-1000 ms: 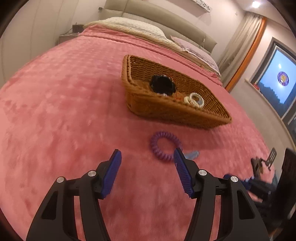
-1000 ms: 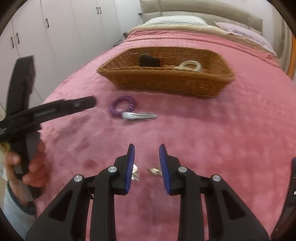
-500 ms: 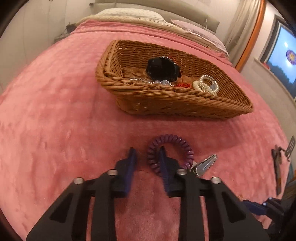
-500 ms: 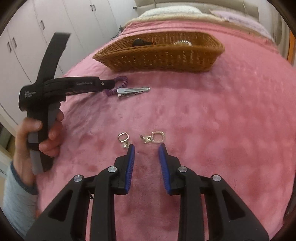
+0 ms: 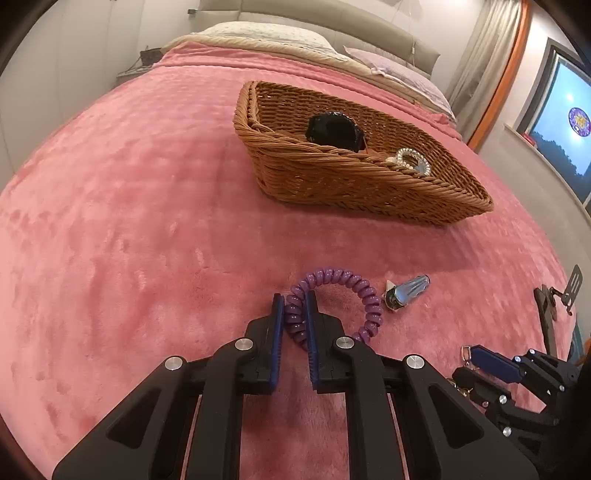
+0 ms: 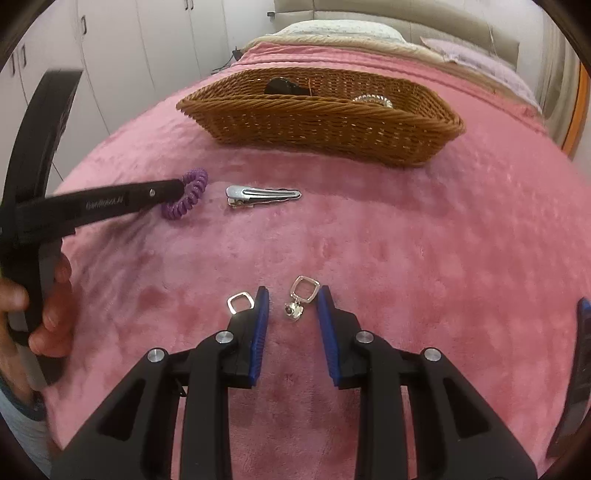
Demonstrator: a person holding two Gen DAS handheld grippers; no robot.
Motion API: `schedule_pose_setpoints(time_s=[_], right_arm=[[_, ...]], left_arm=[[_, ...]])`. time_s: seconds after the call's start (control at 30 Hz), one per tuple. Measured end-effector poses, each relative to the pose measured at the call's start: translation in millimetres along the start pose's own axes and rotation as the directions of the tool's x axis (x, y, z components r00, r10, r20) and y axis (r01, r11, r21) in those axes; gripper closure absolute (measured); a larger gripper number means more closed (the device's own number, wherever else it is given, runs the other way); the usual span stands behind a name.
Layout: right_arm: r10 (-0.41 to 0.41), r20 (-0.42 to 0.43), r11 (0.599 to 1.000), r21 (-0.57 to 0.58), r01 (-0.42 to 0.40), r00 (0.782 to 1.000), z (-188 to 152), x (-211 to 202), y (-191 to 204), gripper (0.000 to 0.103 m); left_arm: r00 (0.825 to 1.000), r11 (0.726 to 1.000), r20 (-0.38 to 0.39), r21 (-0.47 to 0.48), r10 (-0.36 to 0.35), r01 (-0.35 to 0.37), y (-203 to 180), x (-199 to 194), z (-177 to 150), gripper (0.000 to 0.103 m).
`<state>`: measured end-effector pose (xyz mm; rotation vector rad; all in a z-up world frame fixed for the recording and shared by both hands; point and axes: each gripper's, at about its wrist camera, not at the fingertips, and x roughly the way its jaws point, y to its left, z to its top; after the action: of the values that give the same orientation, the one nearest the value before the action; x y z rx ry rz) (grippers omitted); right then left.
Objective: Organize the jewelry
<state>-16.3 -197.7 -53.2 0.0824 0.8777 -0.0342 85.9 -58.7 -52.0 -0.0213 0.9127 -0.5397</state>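
Note:
My left gripper (image 5: 295, 302) is shut on a purple spiral hair tie (image 5: 345, 286) that lies on the pink bedspread; it also shows in the right wrist view (image 6: 188, 197). A silver hair clip (image 5: 406, 293) lies right of it, also seen from the right wrist (image 6: 262, 195). My right gripper (image 6: 291, 295) is open, its fingers either side of a silver square earring with a charm (image 6: 301, 295). A second square earring (image 6: 240, 302) lies just left of the left finger. A wicker basket (image 5: 369, 184) holds a black item (image 5: 332, 131) and a pearl bracelet (image 5: 410, 160).
The basket (image 6: 325, 122) stands beyond the loose pieces. Pillows (image 5: 266, 31) and the headboard are at the far end. White wardrobes (image 6: 110, 55) stand left of the bed. A window (image 5: 569, 122) is at the right.
My left gripper closed from wide open onto the purple hair tie. My right gripper pulled back, bringing the two earrings into view, and opened wider around the earring with the charm.

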Motion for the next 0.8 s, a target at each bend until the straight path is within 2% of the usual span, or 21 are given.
schedule_pose_setpoints(time_s=[0.03,0.17,0.27,0.37,0.63,0.8], right_arm=[[-0.017,0.007,1.0,-0.01,0.017,1.0,-2.4,-1.9,2.2,0.094],[-0.021,0.035,0.999,-0.026,0.022,0.999,-10.9,-9.7,4.9,0.094],[-0.019,0.046,0.999,-0.03,0.021,0.999,-11.4,-14.8,6.1,0.094],[0.0,0.066,1.0,-0.006,0.0,0.998,-7.4,-26.1,0.8,0.094],[0.101,0.154,0.992,0.055,-0.11,0.983,18.7,-68.0,-11.9,0.094],[0.1,0.252,0.992,0.051,-0.117,0.962,51.8,-94.5,-19.3,0.094]], left_arm=[[1.0,1.0,0.005,0.004,0.001,-0.001,-0.4,-0.3,-0.9,0.093],[0.999,1.0,0.032,0.011,-0.006,0.006,-2.2,-6.6,-6.8,0.094],[0.999,0.999,0.034,0.021,0.024,-0.024,-6.5,-8.9,-10.1,0.094],[0.998,0.999,0.055,0.031,0.022,-0.024,-10.2,-16.8,-12.2,0.094],[0.986,0.995,0.155,0.073,0.055,-0.067,-27.5,-51.4,-4.7,0.094],[0.97,0.996,0.239,0.076,0.034,-0.053,-38.0,-78.6,21.9,0.094]])
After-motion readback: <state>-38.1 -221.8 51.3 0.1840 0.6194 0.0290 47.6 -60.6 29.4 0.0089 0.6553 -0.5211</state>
